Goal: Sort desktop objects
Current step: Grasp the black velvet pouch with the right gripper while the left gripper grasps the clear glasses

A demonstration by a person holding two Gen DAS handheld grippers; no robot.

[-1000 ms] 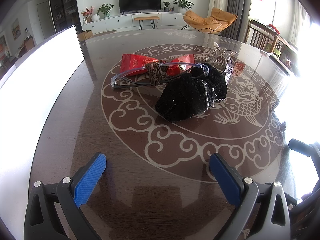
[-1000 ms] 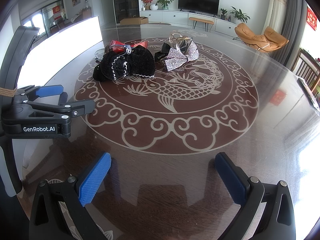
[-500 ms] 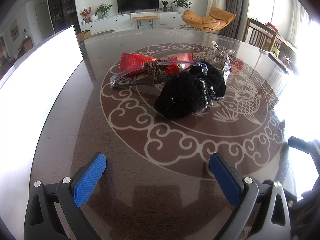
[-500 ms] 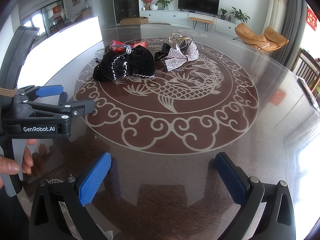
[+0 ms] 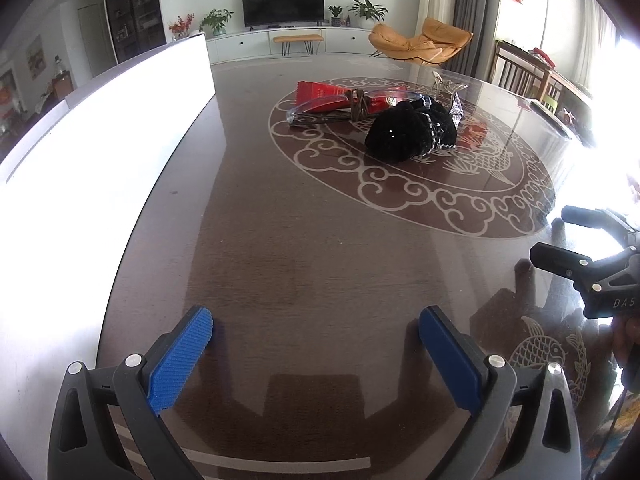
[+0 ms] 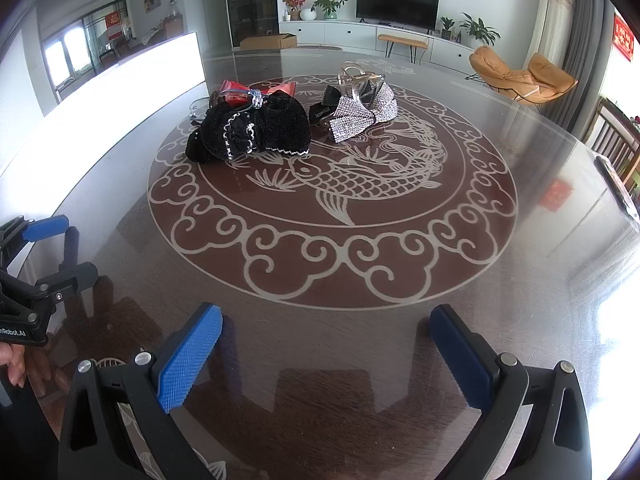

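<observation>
The things to sort lie in a small pile on the far middle of the shiny table [image 6: 460, 320], on the round fish pattern. Both grippers are on the near side, well apart from the pile.

The left gripper [image 5: 316, 354] has its blue fingers spread wide, and nothing is between them. The right gripper [image 6: 326, 354] is spread wide too, and it holds nothing.

In the pile, a soft black pouch [image 6: 256, 130] with sparkly trim sits in front. Clear glasses [image 5: 352, 100] lie behind it, just beside a red packet [image 5: 320, 94]. One arm of the glasses seems to rest on the pouch. A sparkly silver bow [image 6: 364, 114] lies to the right of the pouch, with a clear hair clip [image 6: 360, 76] just behind it.

The things are packed close together, so a wide grab may catch two at once. If the pouch is pulled first, the glasses may be dragged along. The table is smooth and shiny, so the hard, thin glasses could slide away when the fingers push them. The bright glare on the table could also make the clear things hard to see.
</observation>
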